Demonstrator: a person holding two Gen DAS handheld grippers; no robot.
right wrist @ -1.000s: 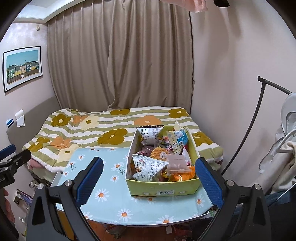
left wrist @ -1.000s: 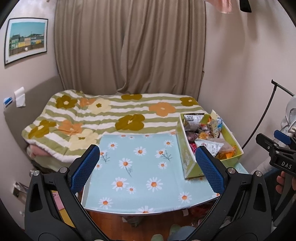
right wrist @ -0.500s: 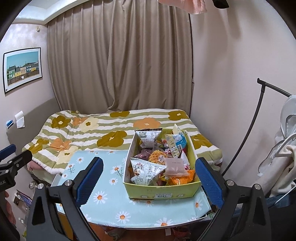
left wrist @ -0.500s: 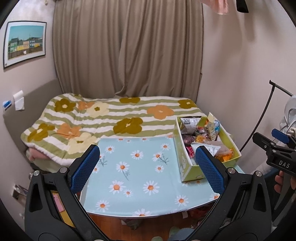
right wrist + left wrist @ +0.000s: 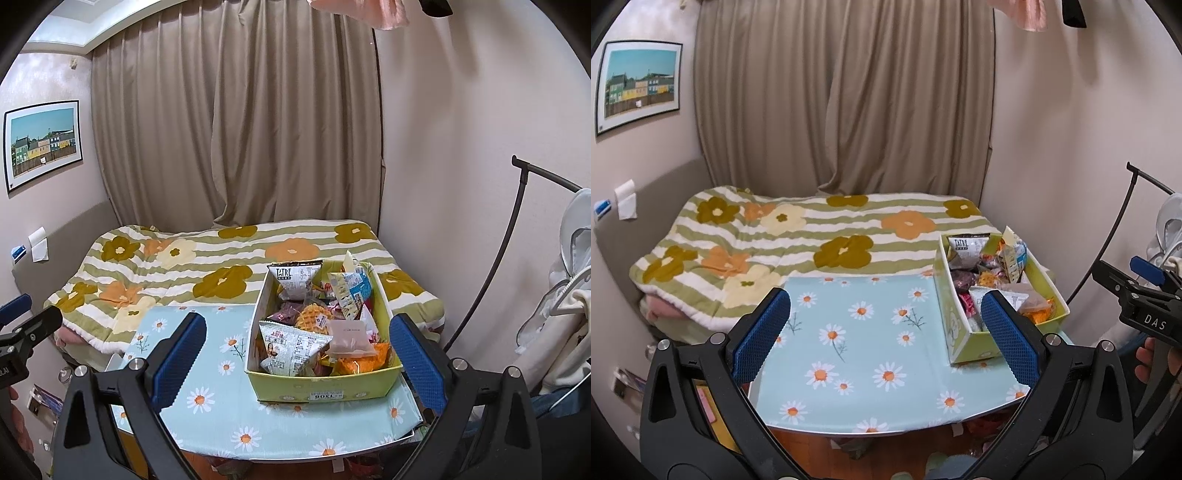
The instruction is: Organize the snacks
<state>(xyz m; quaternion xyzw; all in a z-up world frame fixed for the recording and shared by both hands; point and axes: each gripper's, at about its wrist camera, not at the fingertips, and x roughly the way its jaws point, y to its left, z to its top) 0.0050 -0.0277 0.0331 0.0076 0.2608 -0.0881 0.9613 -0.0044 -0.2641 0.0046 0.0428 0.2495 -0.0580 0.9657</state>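
A yellow-green cardboard box is sitting on the right side of the table, heaped with crinkly snack packets: a grey foil triangular bag marked TATRE is leaning at the far end, a similar printed pouch is lying at the near end, and a waffle-patterned snack and a frosted pink sachet are resting between them. The left gripper is hovering with jaws spread wide and empty; the right gripper is likewise gaping, framing the box without touching it. A smooth pale-blue daisy-print cloth is covering the table. A quilted bed with striped flower bedding is lying just behind, with heavy pleated beige curtains hanging beyond it.
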